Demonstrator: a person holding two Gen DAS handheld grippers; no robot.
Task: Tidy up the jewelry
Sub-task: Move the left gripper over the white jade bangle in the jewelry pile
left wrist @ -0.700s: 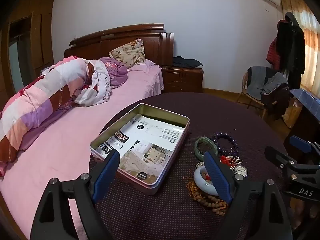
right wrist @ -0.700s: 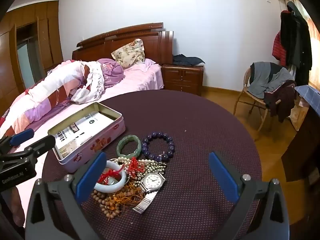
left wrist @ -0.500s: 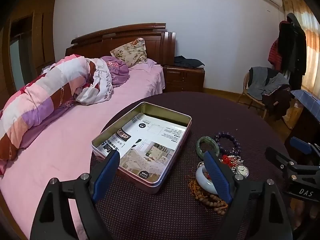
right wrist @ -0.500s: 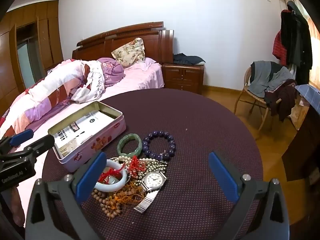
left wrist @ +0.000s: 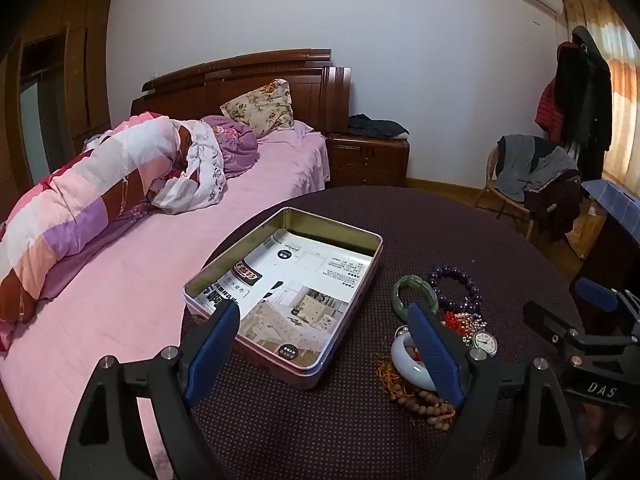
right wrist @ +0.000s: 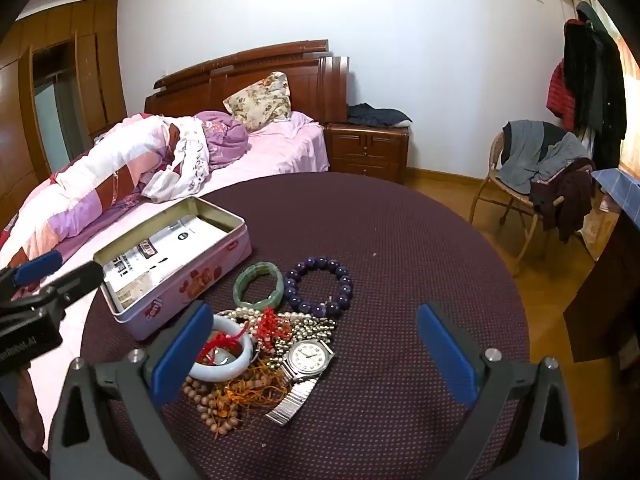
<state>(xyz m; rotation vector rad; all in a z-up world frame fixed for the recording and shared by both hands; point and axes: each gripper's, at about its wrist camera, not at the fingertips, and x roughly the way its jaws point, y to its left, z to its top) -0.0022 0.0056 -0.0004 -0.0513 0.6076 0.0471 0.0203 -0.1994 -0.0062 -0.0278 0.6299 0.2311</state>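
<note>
The jewelry lies in a loose heap on the round bench (right wrist: 400, 240), just beside the open tin box (left wrist: 348, 236) that is presumably meant to receive it. The box holds only a printed paper lining (left wrist: 304, 296), so by the look of things no piece has been put away yet.

In the right wrist view the heap reads clearly — a green bangle (right wrist: 259, 285) and a purple bead bracelet (right wrist: 319, 287) lie flat at the far edge, touching each other, while a white bangle (right wrist: 224, 354), a wristwatch (right wrist: 308, 356), pearls and wooden beads (right wrist: 212, 400) are tangled together nearer the camera.

The right hand-held gripper (right wrist: 316, 356) hangs above that tangle, jaws spread wide and empty, angled down at it. The left hand-held gripper (left wrist: 324, 352) is likewise spread wide and holds nothing, poised over the box's near corner — likely ready to steady it.

The 2 flat rings at the edge look easiest to lift first; the tangled strands may drag neighbours along.
</note>
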